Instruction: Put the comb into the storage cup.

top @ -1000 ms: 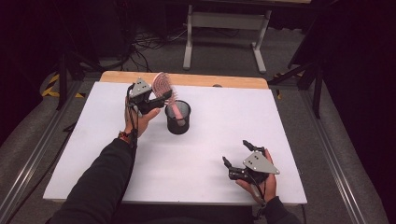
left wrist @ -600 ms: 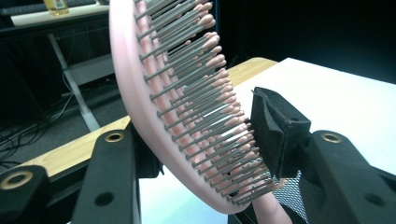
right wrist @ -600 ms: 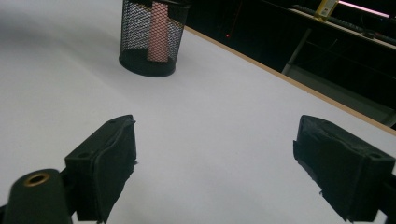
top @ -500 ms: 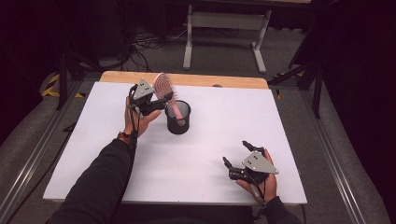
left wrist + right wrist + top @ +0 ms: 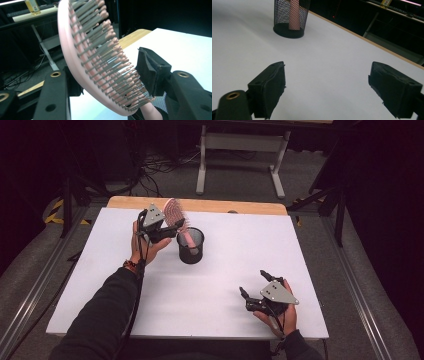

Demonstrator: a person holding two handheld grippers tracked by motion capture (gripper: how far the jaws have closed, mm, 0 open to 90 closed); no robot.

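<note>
Between the jaws of the left hand-held gripper sits the head of the pink hairbrush, tilted, handle down inside the black mesh cup just right of that gripper; the jaws have just been opening, and the right pad stands off the bristle tips, so the grip looks released. Right hand-held gripper rests well apart at the near right of the white surface, jaws wide with nothing between them, the cup far ahead of it.

Mesh cup (brush handle inside).
</note>
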